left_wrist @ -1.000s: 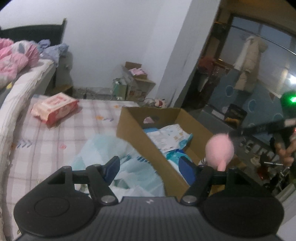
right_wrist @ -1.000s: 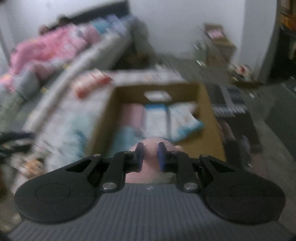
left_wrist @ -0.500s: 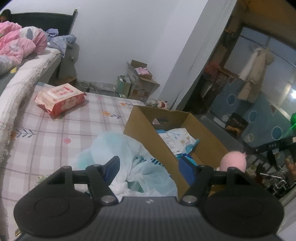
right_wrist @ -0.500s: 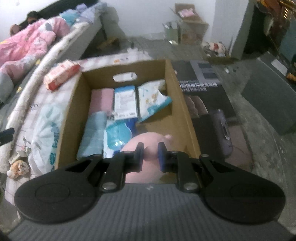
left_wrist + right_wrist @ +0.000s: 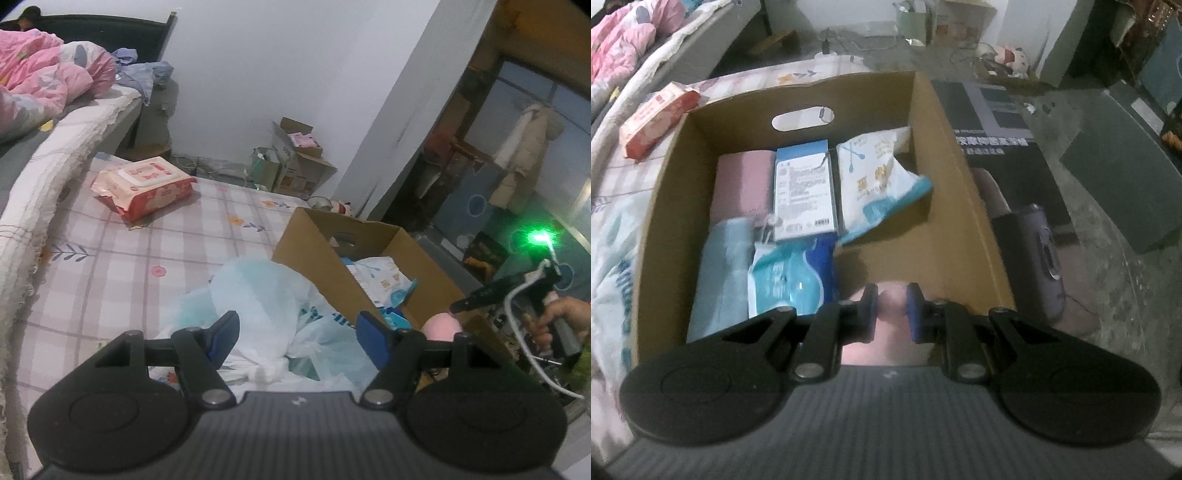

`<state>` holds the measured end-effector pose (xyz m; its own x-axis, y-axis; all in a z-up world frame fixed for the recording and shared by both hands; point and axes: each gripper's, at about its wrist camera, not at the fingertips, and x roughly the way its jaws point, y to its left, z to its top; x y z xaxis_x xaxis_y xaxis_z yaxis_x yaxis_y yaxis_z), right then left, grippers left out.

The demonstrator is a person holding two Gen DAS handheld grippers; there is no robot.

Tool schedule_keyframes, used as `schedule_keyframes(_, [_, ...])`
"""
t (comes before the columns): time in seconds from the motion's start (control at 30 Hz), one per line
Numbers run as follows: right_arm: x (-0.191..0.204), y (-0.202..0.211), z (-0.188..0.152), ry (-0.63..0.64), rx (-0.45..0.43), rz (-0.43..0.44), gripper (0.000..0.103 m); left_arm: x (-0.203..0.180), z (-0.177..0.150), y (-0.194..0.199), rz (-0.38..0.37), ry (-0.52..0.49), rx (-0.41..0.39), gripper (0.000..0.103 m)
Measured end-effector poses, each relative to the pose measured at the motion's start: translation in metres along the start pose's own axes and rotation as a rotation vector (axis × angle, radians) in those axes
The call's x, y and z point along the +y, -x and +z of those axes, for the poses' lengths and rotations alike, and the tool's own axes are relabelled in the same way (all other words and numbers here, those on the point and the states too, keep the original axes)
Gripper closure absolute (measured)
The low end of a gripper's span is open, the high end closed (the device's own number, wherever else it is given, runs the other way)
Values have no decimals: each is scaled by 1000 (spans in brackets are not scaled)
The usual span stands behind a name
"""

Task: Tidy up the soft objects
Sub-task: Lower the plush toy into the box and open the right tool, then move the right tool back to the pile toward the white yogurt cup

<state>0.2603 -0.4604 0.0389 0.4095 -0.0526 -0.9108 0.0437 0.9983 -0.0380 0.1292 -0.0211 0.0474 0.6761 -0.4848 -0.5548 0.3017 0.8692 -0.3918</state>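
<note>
The right gripper (image 5: 892,301) points down into the cardboard box (image 5: 964,206), and its two blue pads pinch a soft pink toy (image 5: 890,334) between them. The toy bulges out round and squashy on both sides of the pads. It hangs over the bare brown floor of the box, at the near right side, close to the box's front wall.

Inside the box other soft things lie packed together — a pink rolled towel (image 5: 744,184) at the back left, a light blue towel (image 5: 718,273) in front of it, a blue and white pack (image 5: 805,192) standing in the middle, a white and teal bag (image 5: 877,177) leaning to the right, and a shiny blue pouch (image 5: 792,278) near the front.

From the left wrist view, the same pink toy (image 5: 441,326) peeks up by the box's near corner (image 5: 321,254), and a hand (image 5: 554,319) grips the handle of the other tool, which shows a green light.

The left gripper (image 5: 295,338) has its claw spread wide with nothing between the pads. It hovers over a crumpled white and pale blue plastic bag (image 5: 266,295) that lies on the checked bed sheet (image 5: 122,266), just beside the box. Farther back on the sheet sits a pink pack of wipes (image 5: 146,186), well apart from the box. A pink quilt (image 5: 40,88) is heaped on the higher bed at the left.
</note>
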Motion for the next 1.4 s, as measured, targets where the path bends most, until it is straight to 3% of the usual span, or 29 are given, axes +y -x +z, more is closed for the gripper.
schedule_keyframes(0.47, [21, -35, 32, 97, -83, -135, 85, 10, 0, 2, 53, 24, 6, 32])
schedule_keyframes(0.63, [24, -28, 22, 101, -115, -133, 58, 10, -1, 6, 65, 20, 9, 30])
schedule_keyframes(0.67, [23, -22, 19, 89, -130, -121, 57, 10, -1, 7, 69, 19, 7, 29])
schedule_keyframes(0.83, [23, 33, -1, 6, -261, 4, 51, 10, -4, 25, 91, 23, -15, 23])
schedule_keyframes(1.07, [63, 122, -66, -12, -485, 333, 34, 23, -18, 77, 191, 22, -54, 15])
schedule_keyframes(1.23, [97, 140, -104, -23, -518, 568, 33, 33, -38, 117, 283, 6, -84, 13])
schedule_keyframes(1.4, [140, 130, -125, -44, -518, 711, 33, 34, -64, 133, 359, -15, -79, 13])
